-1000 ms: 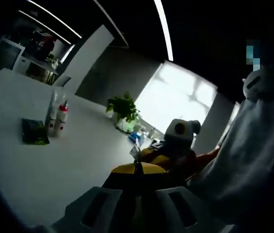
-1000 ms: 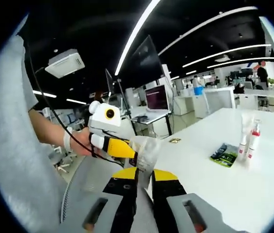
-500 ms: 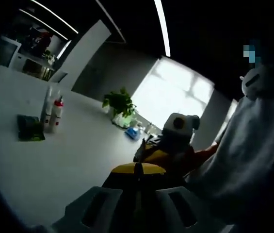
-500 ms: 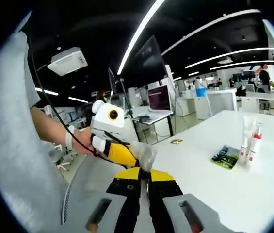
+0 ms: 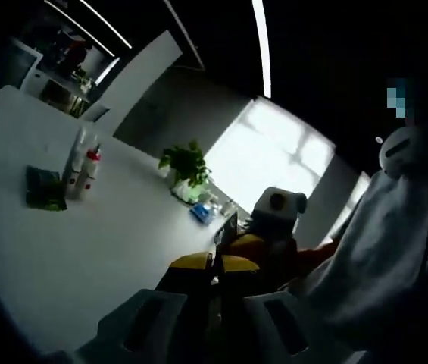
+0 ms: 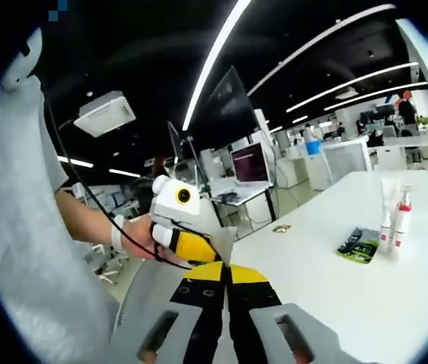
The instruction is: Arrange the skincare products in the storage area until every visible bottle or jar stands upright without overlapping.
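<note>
Two slim white bottles, one with a red cap (image 5: 90, 170) and one plain (image 5: 73, 161), stand upright side by side far off on the white table (image 5: 85, 250). Beside them lies a flat dark-green packet (image 5: 43, 189). The right gripper view has the same red-capped bottle (image 6: 404, 216), plain bottle (image 6: 385, 221) and packet (image 6: 359, 244) at far right. My left gripper (image 5: 214, 267) is shut on nothing, well short of them. My right gripper (image 6: 225, 274) is also shut and empty. Each gripper faces the other: the left gripper (image 6: 225, 240) in a hand, the right gripper (image 5: 230, 229).
A potted plant (image 5: 187, 163) and a small blue item (image 5: 200, 213) sit at the table's far side by a bright window. A person's grey sleeve (image 5: 380, 265) fills the right. Desks, a monitor (image 6: 248, 162) and a dark screen on a stand (image 6: 217, 102) lie beyond the table.
My right gripper's jaws have come together from a small gap to shut. Both views shifted slightly with the hands; the bottles and packet stayed in place.
</note>
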